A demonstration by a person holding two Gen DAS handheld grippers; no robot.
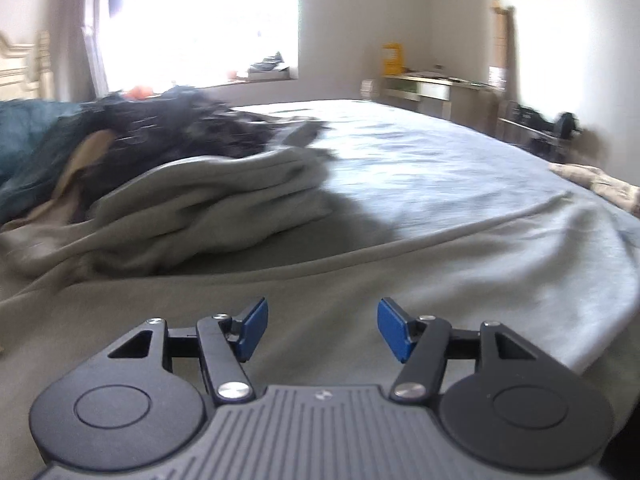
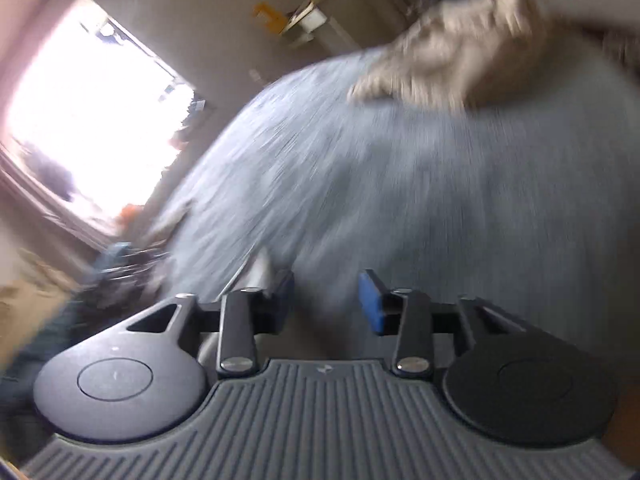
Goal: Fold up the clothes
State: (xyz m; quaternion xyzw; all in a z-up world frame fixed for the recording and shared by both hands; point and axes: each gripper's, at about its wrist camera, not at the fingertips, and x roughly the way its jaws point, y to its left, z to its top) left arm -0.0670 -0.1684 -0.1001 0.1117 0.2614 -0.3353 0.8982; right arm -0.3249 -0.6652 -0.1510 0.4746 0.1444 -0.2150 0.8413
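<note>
My left gripper point(image 1: 322, 328) is open, its blue pads wide apart with nothing between them. It hovers over a grey garment point(image 1: 360, 272) spread flat on the bed. Ahead and to the left lies a bunched grey cloth point(image 1: 224, 200), and behind that a heap of dark clothes point(image 1: 180, 128) beside a teal cloth point(image 1: 28, 140). In the heavily blurred, tilted right wrist view, my right gripper point(image 2: 326, 304) is open over the blue-grey bedsheet point(image 2: 400, 180), with nothing seen between its pads. A beige garment point(image 2: 452, 60) lies further along the bed; it also shows at the bed's right edge point(image 1: 600, 180).
A bright window point(image 1: 200, 20) stands behind the bed. A low desk point(image 1: 436, 88) with a yellow item point(image 1: 392, 58) is against the far wall, and dark equipment point(image 1: 544, 128) sits beyond the right side of the bed. A pale headboard point(image 1: 20, 64) is at the far left.
</note>
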